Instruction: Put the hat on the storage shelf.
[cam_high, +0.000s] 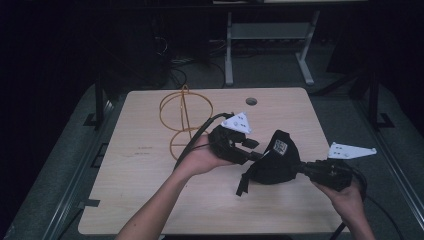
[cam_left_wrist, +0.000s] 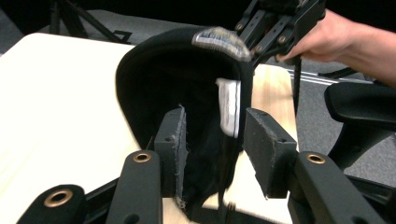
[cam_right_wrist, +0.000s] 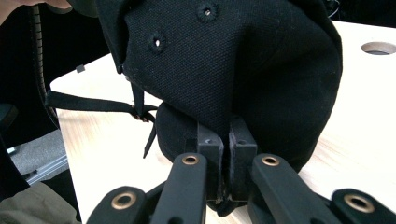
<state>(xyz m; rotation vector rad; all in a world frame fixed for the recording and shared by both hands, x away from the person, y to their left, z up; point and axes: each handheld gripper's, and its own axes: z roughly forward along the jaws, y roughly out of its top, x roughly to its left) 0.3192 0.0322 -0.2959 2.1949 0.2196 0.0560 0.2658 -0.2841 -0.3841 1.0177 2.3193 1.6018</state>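
Observation:
A black cap stands tilted on the wooden table, with a patch on its front and its strap trailing toward the near edge. My right gripper is shut on the cap's fabric; in the right gripper view the pads pinch the cloth of the cap. My left gripper is at the cap's left side. Its jaws stand open around the cap's rim, near a white inner label.
An orange wire stand stands on the table behind the left hand. A round hole lies near the table's far edge. A grey metal frame stands on the floor beyond the table. A black chair is beside the table.

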